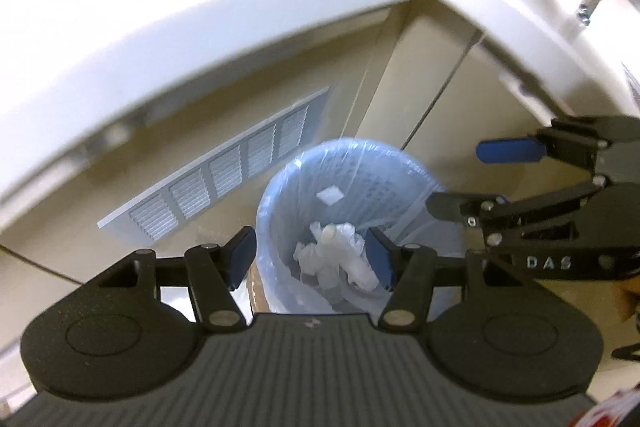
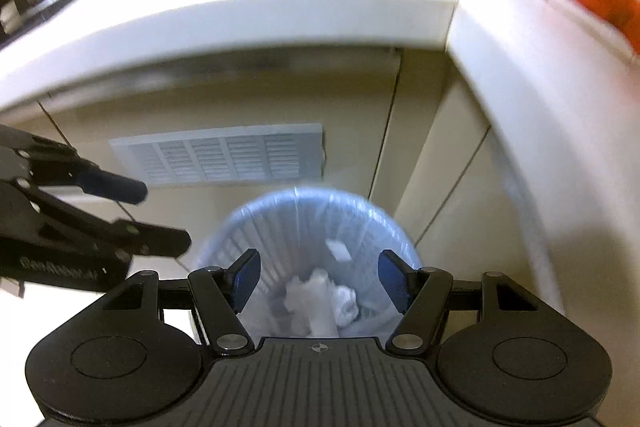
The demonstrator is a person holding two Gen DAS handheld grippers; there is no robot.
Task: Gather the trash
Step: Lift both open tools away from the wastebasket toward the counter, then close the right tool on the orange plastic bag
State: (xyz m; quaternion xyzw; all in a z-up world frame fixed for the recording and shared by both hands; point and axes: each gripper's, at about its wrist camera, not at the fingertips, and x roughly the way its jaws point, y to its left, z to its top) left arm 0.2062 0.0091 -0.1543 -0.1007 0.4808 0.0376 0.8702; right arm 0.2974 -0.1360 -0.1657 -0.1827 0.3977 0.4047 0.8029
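Left wrist view: crumpled white trash (image 1: pixel 336 259) lies in your lined blue bin (image 1: pixel 280 195), tucked into the white table (image 1: pixel 200 27) corner. Left tool (image 1: pixel 312 259) and right tool (image 2: pixel 319 279) hover above, half-open, empty.

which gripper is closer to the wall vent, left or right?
Left. In the right wrist view the left gripper reaches in beside the vent; the right gripper sits over the bin, further from it. Judged by view only.

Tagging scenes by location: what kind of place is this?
Probably a home kitchen corner. A white L-shaped counter with blurred clutter on top, beige cabinet doors and a vent grille below, and a bag-lined blue bin holding crumpled tissue.
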